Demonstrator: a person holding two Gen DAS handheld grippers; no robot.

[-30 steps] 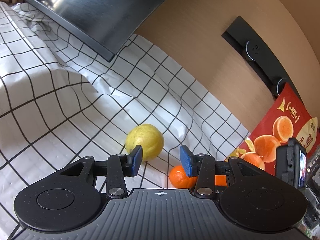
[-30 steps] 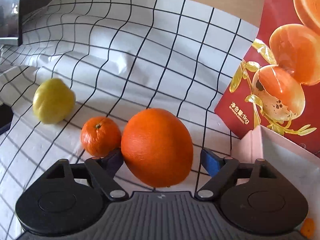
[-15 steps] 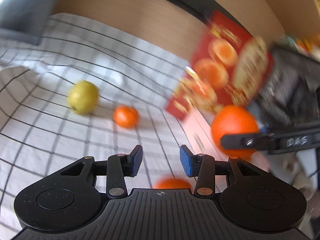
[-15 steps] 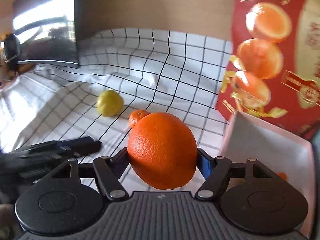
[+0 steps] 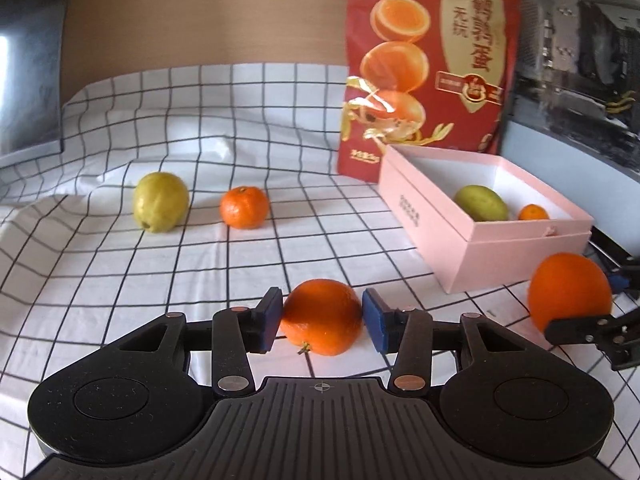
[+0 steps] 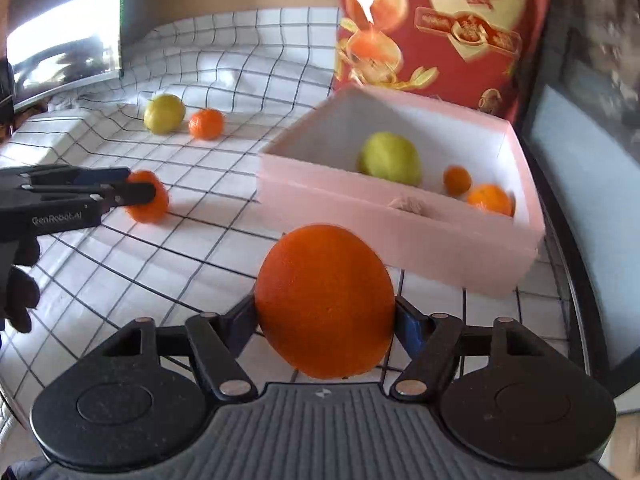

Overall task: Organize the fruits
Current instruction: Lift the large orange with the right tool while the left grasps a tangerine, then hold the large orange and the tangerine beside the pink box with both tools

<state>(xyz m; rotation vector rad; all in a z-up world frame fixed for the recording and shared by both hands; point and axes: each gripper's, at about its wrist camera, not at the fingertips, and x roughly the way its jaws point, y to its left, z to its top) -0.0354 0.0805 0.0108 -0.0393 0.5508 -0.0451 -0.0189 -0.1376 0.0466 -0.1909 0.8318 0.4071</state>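
Observation:
My right gripper [image 6: 325,322] is shut on a large orange [image 6: 325,300] and holds it above the cloth, in front of the pink box [image 6: 400,236]. The box holds a green fruit [image 6: 390,158] and two small oranges [image 6: 490,199]. My left gripper [image 5: 320,320] is open, its pads either side of an orange [image 5: 322,322] lying on the checked cloth. It touches the left pad; a small gap shows at the right one. A yellow-green fruit [image 5: 160,202] and a mandarin [image 5: 244,207] lie farther back on the left.
A tall red snack bag [image 5: 428,72] stands behind the pink box [image 5: 480,240]. A dark monitor [image 5: 28,60] stands at the far left. A dark framed panel [image 5: 576,72] stands to the right. The cloth is rumpled near the back.
My left gripper swung right and came down around an orange on the cloth. My right gripper closed on the large orange and carried it right, toward the pink box.

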